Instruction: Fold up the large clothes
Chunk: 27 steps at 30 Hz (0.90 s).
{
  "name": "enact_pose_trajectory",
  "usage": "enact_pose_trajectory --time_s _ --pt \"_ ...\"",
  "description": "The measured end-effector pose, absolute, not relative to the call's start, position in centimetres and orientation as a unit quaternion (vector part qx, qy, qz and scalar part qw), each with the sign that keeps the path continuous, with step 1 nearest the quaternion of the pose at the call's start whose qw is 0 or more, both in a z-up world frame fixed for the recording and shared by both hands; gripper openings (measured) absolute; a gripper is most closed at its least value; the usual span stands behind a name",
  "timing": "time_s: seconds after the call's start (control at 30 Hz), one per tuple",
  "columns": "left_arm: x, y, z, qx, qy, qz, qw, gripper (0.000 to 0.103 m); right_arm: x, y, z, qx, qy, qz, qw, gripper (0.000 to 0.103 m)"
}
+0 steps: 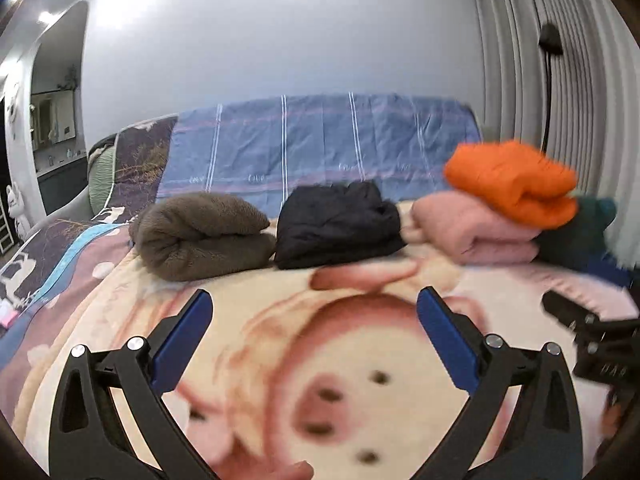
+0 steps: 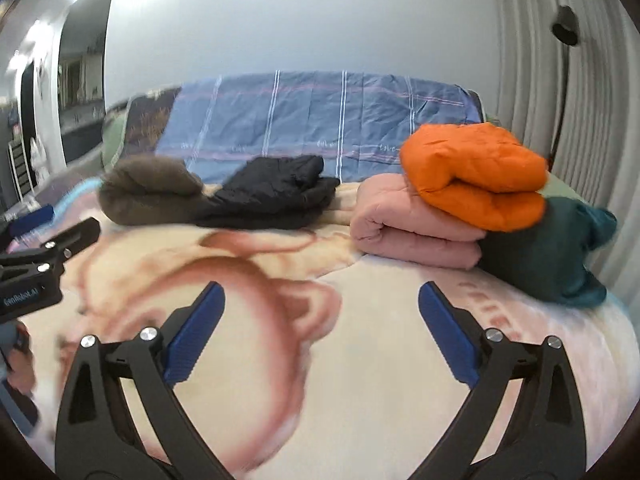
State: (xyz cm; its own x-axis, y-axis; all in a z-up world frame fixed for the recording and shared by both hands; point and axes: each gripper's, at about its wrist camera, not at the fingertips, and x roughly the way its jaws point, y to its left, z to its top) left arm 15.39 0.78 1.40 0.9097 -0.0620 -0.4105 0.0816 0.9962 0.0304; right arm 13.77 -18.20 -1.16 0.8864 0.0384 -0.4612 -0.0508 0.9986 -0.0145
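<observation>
Folded clothes (image 1: 340,220) lie in a row well beyond both tools, left (image 1: 314,312) & right (image 2: 322,304), each spread wide, empty.

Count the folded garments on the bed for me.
5: brown fleece far left, black jacket beside it, pink one with orange on top, teal far right. Others may be hidden.

A cream blanket (image 1: 256,344) printed with a pink pig covers the bed across the lower frame. Behind it, mid-frame, a blue striped quilt (image 1: 320,140) lies against the pale grey wall (image 1: 280,40). Pleated curtains (image 1: 560,80) hang at the right, a black lamp (image 2: 565,32) before them. A floral pillow (image 1: 136,152) sits at left.
</observation>
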Motion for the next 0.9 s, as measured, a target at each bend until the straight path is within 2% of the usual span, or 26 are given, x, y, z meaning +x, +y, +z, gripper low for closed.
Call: enact_pose_trajectory --time_s 0.23,0.4,0.9 --pt "7.2 -0.9 3.2 0.062 0.188 -0.031 0.98 0.102 6.0 -18.2 1.1 -0.006 0.224 0.006 0.975 0.101" --pt "3.3 -0.2 3.4 0.037 0.182 -0.036 0.982 0.102 3.7 -19.0 1.6 0.037 0.241 -0.002 0.97 0.101" --pt "-1.5 0.6 3.2 0.039 0.189 -0.04 0.98 0.102 0.1 -17.5 2.3 0.018 0.232 -0.023 0.972 0.101"
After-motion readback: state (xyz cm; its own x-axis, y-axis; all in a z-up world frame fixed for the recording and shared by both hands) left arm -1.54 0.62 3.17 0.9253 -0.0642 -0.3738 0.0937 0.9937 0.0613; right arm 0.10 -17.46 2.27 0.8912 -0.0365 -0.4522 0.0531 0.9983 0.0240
